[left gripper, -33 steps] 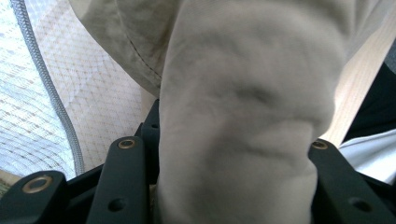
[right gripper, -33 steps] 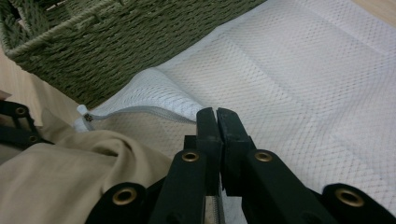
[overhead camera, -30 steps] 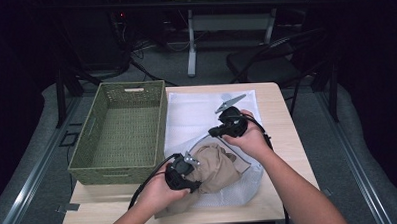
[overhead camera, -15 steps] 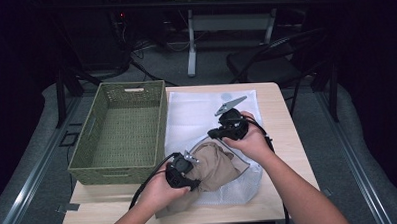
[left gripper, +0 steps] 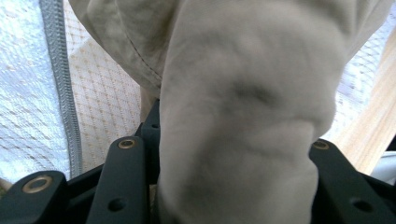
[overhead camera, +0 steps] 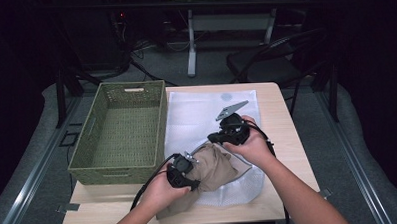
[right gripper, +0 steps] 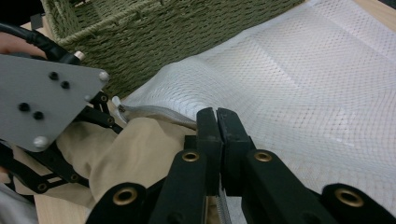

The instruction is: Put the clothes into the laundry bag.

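Khaki garment [overhead camera: 214,167] sits unmoved, half inside mesh bag [overhead camera: 211,114]; left gripper [overhead camera: 184,168] clamps it, right gripper [overhead camera: 218,138] pinches the zipper edge [right gripper: 154,114] shut—stuffing's paused.

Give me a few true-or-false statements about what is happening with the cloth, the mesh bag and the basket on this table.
1. The left gripper has its jaws closed on the tan cloth. True.
2. The tan cloth lies inside the green basket. False: it sits at the open edge of the white mesh bag, beside the basket.
3. The right gripper pinches the bag's zipper edge. True.
4. The basket holds folded clothes. False: nothing shows inside it.
5. The mesh bag hangs off the table. False: it lies flat on it.
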{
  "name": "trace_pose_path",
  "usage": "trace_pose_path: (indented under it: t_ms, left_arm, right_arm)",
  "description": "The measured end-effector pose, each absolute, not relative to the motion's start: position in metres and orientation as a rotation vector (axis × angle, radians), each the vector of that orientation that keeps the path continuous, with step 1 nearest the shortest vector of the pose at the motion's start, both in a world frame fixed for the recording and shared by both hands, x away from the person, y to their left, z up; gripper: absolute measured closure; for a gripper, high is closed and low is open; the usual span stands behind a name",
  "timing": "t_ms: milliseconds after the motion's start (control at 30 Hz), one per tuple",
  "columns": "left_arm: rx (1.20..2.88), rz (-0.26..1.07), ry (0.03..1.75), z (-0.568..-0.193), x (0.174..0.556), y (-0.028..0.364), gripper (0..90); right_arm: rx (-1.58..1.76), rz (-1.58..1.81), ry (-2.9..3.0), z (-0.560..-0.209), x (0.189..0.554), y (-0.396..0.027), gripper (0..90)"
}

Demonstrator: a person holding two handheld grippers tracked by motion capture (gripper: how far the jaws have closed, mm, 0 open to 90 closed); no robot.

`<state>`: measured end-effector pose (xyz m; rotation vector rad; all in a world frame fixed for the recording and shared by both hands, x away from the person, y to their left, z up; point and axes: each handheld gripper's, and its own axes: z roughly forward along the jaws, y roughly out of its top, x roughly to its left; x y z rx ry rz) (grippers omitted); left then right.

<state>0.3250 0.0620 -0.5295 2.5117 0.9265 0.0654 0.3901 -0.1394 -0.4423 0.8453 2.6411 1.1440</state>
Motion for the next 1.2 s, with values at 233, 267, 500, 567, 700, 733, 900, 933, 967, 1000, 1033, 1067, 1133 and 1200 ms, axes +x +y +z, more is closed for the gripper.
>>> trace_pose_path:
  t_ms: [233, 267, 500, 567, 700, 733, 900, 933, 967, 1000, 1033, 1067, 1133, 1200]
  left_arm:
    - [2.508, 0.060, 0.953, -0.531, 0.327, 0.061, 54.2]
    - [2.506, 0.057, 0.957, -0.530, 0.327, 0.061, 54.2]
    - [2.475, 0.069, 0.965, -0.521, 0.330, 0.058, 54.1]
    - [2.467, 0.073, 0.964, -0.520, 0.330, 0.058, 53.9]
    - [2.465, 0.083, 0.969, -0.517, 0.333, 0.055, 53.3]
    - [2.468, 0.090, 0.974, -0.519, 0.334, 0.054, 52.9]
    - [2.491, 0.087, 1.012, -0.530, 0.340, 0.051, 51.2]
    - [2.491, 0.088, 1.011, -0.531, 0.341, 0.051, 51.1]
    - [2.483, 0.089, 1.016, -0.533, 0.342, 0.050, 51.0]
    - [2.476, 0.099, 1.021, -0.534, 0.342, 0.050, 50.9]
    - [2.471, 0.090, 1.020, -0.536, 0.342, 0.050, 50.5]
    - [2.468, 0.093, 1.022, -0.537, 0.343, 0.050, 50.0]
    - [2.461, 0.097, 1.013, -0.539, 0.342, 0.051, 48.8]
    - [2.453, 0.103, 1.008, -0.541, 0.341, 0.050, 47.7]
  right_arm:
    - [0.826, 1.138, 2.633, -0.442, 0.382, -0.139, 88.8]
    - [0.826, 1.138, 2.633, -0.442, 0.382, -0.139, 88.8]
    - [0.840, 1.174, 2.624, -0.442, 0.381, -0.142, 88.8]
    - [0.839, 1.181, 2.620, -0.442, 0.380, -0.141, 88.8]
    - [0.843, 1.174, 2.618, -0.441, 0.380, -0.140, 88.8]
    - [0.843, 1.173, 2.619, -0.441, 0.380, -0.140, 88.8]
    - [0.832, 1.148, 2.629, -0.444, 0.381, -0.139, 88.8]
    - [0.835, 1.140, 2.629, -0.445, 0.381, -0.139, 88.8]
    - [0.829, 1.129, 2.633, -0.445, 0.381, -0.138, 88.8]
    - [0.835, 1.134, 2.629, -0.447, 0.381, -0.138, 88.8]
    - [0.839, 1.139, 2.629, -0.448, 0.381, -0.137, 88.8]
    - [0.839, 1.137, 2.626, -0.449, 0.381, -0.137, 88.8]
    - [0.844, 1.139, 2.629, -0.451, 0.382, -0.137, 88.8]
    - [0.849, 1.138, 2.631, -0.451, 0.382, -0.138, 88.8]
